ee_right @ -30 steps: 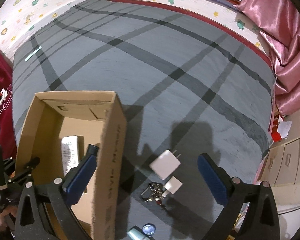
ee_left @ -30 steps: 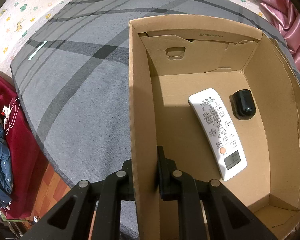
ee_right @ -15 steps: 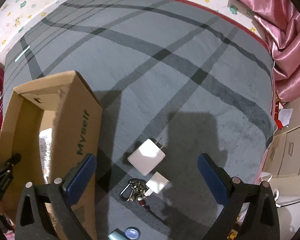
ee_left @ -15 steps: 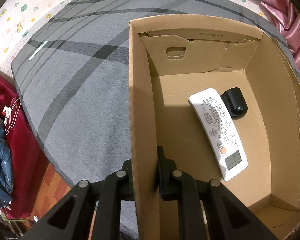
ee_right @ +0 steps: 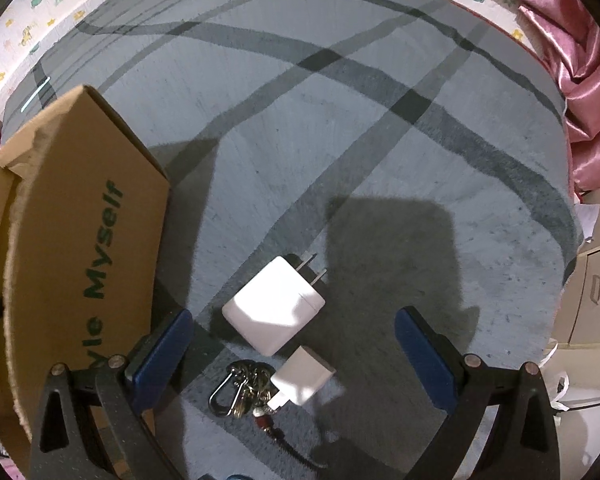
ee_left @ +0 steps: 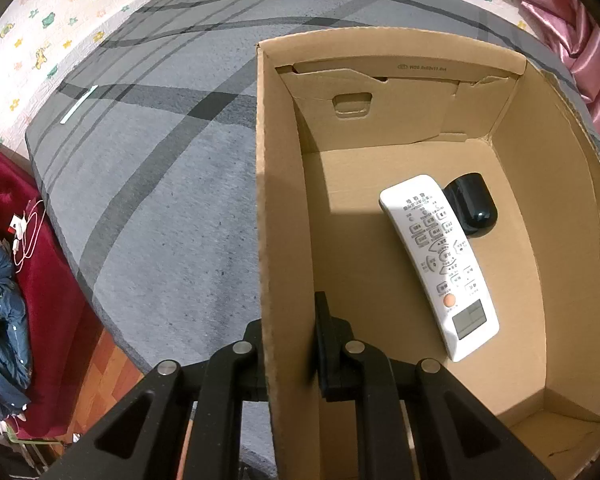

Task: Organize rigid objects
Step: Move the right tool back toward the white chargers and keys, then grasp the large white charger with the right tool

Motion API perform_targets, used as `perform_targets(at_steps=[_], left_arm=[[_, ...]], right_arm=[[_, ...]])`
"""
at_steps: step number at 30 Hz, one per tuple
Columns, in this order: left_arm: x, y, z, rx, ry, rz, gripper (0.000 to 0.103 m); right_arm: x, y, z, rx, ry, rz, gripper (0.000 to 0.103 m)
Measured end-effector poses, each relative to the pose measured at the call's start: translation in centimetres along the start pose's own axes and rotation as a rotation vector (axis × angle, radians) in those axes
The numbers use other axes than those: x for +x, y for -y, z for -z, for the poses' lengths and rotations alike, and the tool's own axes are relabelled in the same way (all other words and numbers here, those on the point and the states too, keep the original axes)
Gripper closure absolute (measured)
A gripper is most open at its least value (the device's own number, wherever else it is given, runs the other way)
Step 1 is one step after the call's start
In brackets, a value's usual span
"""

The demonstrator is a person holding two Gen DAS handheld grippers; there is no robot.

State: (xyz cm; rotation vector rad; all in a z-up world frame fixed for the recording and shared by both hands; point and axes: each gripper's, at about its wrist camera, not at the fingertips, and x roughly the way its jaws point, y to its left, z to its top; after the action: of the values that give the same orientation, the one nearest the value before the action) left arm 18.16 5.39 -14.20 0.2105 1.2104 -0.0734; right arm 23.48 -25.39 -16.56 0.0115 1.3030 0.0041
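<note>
My left gripper [ee_left: 290, 344] is shut on the near left wall of an open cardboard box [ee_left: 276, 200], one finger inside and one outside. Inside the box lie a white remote control [ee_left: 440, 264] and a black rounded object [ee_left: 472, 204] touching its far end. In the right wrist view the box [ee_right: 80, 240] stands at the left. My right gripper [ee_right: 294, 334] is open and hovers over a large white plug charger [ee_right: 274, 306], which lies between its blue pads [ee_right: 162, 350]. A smaller white charger [ee_right: 302, 378] and a keyring with carabiner [ee_right: 240, 388] lie just below it.
Everything rests on a grey bed cover with dark stripes [ee_right: 340, 120]. Pink curtains [ee_right: 572, 80] hang at the right, and drawers [ee_right: 592, 292] stand beyond the bed's right edge. A red seat with blue clothing [ee_left: 4, 320] sits at the left, over a wooden floor.
My right gripper has come down toward the white chargers, which now look larger and sit between its pads. In the box, the black object has slid against the remote. The left gripper stayed put.
</note>
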Motion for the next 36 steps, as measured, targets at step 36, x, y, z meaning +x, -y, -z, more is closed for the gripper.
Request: perform_targets(at_steps=[36], left_arm=[[-0.1, 0.2, 0.1, 0.002, 0.002, -0.015, 0.089]], right_arm=[[1.5, -2.2, -0.2, -0.042, -0.031, -0.027, 0.037]])
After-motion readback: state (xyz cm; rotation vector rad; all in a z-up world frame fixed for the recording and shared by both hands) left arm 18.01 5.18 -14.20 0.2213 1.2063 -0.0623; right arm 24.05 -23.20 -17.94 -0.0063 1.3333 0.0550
